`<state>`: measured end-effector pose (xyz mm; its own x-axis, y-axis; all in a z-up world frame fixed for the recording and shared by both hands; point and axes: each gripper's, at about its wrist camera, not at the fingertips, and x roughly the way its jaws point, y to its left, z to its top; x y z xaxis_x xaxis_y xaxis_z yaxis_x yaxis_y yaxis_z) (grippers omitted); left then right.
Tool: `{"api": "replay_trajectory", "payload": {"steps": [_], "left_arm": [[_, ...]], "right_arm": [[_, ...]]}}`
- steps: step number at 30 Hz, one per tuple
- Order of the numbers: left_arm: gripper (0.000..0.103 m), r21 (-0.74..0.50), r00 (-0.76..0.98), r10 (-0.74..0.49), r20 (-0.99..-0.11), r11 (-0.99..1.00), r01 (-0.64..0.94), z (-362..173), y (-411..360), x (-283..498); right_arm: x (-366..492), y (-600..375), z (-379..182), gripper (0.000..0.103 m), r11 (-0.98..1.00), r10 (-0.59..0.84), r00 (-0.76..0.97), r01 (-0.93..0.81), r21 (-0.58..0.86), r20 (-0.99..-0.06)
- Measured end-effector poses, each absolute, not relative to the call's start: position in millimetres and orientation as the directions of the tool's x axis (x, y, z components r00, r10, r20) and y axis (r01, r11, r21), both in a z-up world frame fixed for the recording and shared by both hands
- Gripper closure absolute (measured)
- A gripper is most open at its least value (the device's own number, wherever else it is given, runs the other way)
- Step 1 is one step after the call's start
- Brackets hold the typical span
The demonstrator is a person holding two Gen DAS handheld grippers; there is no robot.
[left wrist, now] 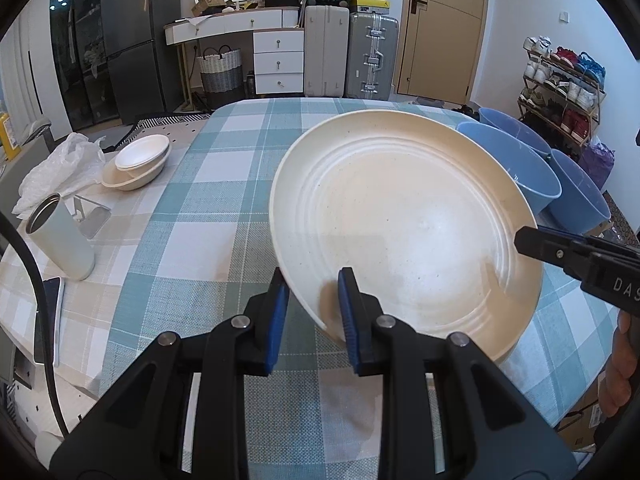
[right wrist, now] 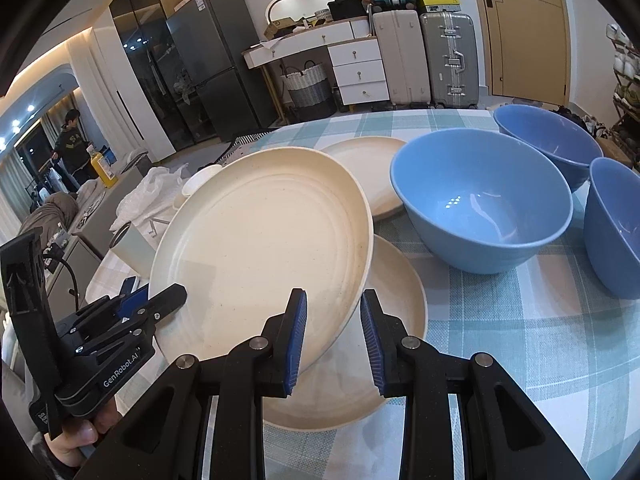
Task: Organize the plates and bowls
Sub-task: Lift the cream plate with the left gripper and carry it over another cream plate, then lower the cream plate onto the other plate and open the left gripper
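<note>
**Cream plate carried tilted between two grippers, over a checked tablecloth**

Cream, speckled, ringed plate [left wrist: 408,232]: raised off the table and tilted, held at two opposite parts of its rim. Left gripper [left wrist: 313,312]: blue-padded fingers pinching the near-left rim, one pad under the plate and one on its upper face. Right gripper [right wrist: 333,334]: jaws nearly together on the plate's lower right rim; in the left wrist view its black tip comes in from the right edge and meets the rim. A hand [right wrist: 80,436] wraps the left gripper's handle in the right wrist view.

Second cream plate [right wrist: 396,300]: flat on the table, directly below the lifted one and partly hidden by it.

Third cream plate [right wrist: 372,160]: flat, further back, just beside the nearest blue bowl.

Blue bowls, three: nearest bowl [right wrist: 480,200] upright, right of the plates; far bowl [right wrist: 548,140] behind it; third bowl [right wrist: 616,224] at the right edge. All stand close together.

Table [left wrist: 224,184]: covered with a teal, white and beige checked cloth.

Left end of table: two shallow pale bowls [left wrist: 138,162], one nested in the other; crumpled plastic bag [left wrist: 60,168]; pale cylindrical tumbler [left wrist: 60,236], open-topped and leaning in this view; small metal stand [left wrist: 90,216] just beside it.

Background: dark refrigerator [left wrist: 128,40], white dresser [left wrist: 256,40], suitcases [left wrist: 352,56], wooden door [left wrist: 444,24], shoe rack [left wrist: 560,84]. A person [right wrist: 74,144] stands far off at the left.
</note>
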<state>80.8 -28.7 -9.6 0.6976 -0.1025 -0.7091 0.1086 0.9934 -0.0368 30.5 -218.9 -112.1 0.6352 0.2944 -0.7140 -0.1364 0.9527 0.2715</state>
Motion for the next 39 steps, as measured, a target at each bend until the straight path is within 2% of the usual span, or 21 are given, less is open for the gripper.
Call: {"api": "replay_trajectory", "payload": {"steps": [10,23,28,39], "left_arm": [[0.081,-0.046,0.677,-0.121,-0.726,0.991,0.128,-33,-20,89],[0.081,0.005,0.660,-0.096,-0.745,0.989,0.149,-54,-28,101],[0.078,0.029,0.662,-0.121,-0.740,0.977,0.211,-58,-44,101],[0.078,0.022,0.644,-0.129,-0.754,0.975,0.222,-69,-45,103]], "right_arm": [[30,-215,-129,0.074,0.964,0.259,0.619,-0.115,0.240,-0.741],[28,-215,-147,0.074,0.978,0.201,0.603,-0.079,0.193,-0.772],[25,-213,-143,0.074,0.975,0.219,0.611,-0.103,0.198,-0.761],[28,-223,-150,0.074,0.974,0.217,0.604,-0.082,0.211,-0.767]]}}
